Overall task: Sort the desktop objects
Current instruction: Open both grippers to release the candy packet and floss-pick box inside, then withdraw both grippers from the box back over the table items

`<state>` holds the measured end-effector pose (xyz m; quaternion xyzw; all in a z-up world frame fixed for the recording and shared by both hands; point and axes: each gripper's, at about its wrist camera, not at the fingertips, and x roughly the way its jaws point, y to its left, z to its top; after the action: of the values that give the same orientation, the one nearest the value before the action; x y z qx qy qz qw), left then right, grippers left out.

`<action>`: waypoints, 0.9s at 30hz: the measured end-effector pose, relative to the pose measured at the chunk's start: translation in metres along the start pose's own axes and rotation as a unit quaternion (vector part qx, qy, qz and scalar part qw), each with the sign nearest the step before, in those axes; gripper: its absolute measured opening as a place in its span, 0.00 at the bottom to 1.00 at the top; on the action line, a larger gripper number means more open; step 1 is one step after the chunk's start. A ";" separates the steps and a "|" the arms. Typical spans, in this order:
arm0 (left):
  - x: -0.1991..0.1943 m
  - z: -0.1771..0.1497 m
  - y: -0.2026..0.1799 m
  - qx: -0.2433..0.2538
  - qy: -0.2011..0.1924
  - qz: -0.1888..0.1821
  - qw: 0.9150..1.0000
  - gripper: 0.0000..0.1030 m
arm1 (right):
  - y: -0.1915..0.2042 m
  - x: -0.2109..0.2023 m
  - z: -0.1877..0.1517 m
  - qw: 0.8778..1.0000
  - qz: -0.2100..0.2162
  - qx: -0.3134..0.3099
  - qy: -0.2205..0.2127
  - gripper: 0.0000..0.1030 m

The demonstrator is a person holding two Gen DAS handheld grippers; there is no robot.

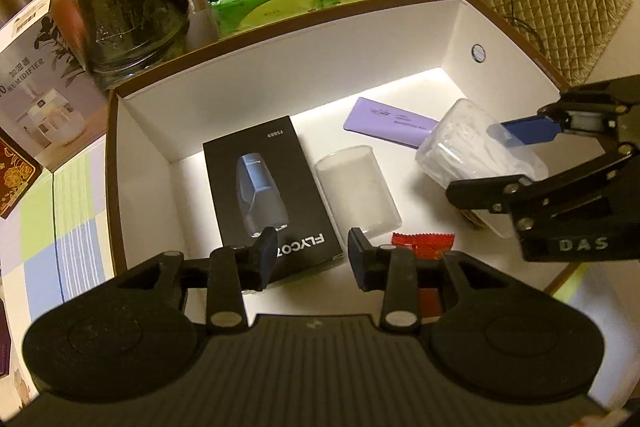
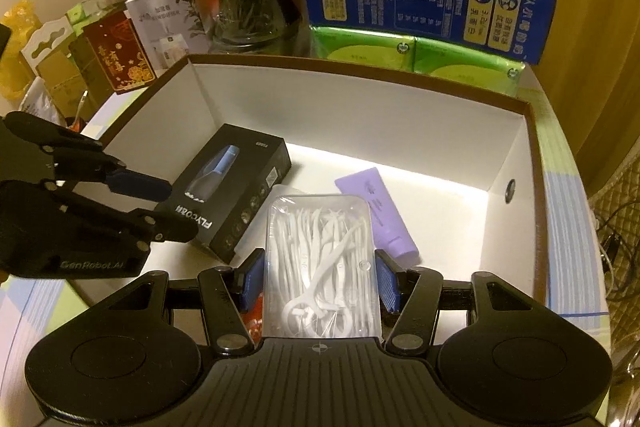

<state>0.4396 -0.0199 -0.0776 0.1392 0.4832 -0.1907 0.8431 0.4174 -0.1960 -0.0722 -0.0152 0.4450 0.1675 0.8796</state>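
A clear plastic case of white floss picks (image 2: 320,263) is clamped between the blue pads of the right gripper (image 2: 320,277) and held above the white cardboard box with a brown rim (image 2: 360,115). The left gripper (image 1: 312,255) is seen with jaws narrowly parted and nothing between them, over the black rectangular shaver carton (image 1: 272,187) lying inside that box beside a lilac tube (image 1: 390,121), a frosted plastic container (image 1: 356,191) and a red wrapped sweet (image 1: 422,243).
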 end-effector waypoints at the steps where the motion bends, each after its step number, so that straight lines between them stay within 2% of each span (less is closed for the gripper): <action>1: 0.001 0.001 0.001 -0.002 0.001 0.002 1.000 0.32 | 0.000 0.003 0.001 1.000 -0.003 0.004 0.000 0.52; 6: 0.006 0.004 0.006 -0.018 0.004 0.011 1.000 0.34 | -0.007 0.013 0.003 0.999 -0.010 0.031 -0.011 0.55; 11: 0.005 0.004 0.009 -0.027 0.002 0.016 1.000 0.41 | -0.014 0.005 0.004 0.999 -0.009 0.045 -0.023 0.71; 17: 0.002 0.003 0.011 -0.036 0.002 0.025 0.999 0.48 | -0.016 -0.009 -0.002 0.999 -0.003 0.032 -0.008 0.87; 20: -0.001 0.002 0.011 -0.037 0.000 0.029 0.999 0.50 | -0.016 -0.014 -0.005 0.999 -0.003 0.034 -0.011 0.89; 27: -0.013 -0.002 0.006 -0.043 -0.007 0.043 0.998 0.63 | -0.016 -0.025 -0.009 0.999 -0.007 0.040 -0.016 0.93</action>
<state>0.4354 -0.0111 -0.0673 0.1219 0.4788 -0.1345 0.8589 0.4017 -0.2195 -0.0594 0.0197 0.4376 0.1435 0.8874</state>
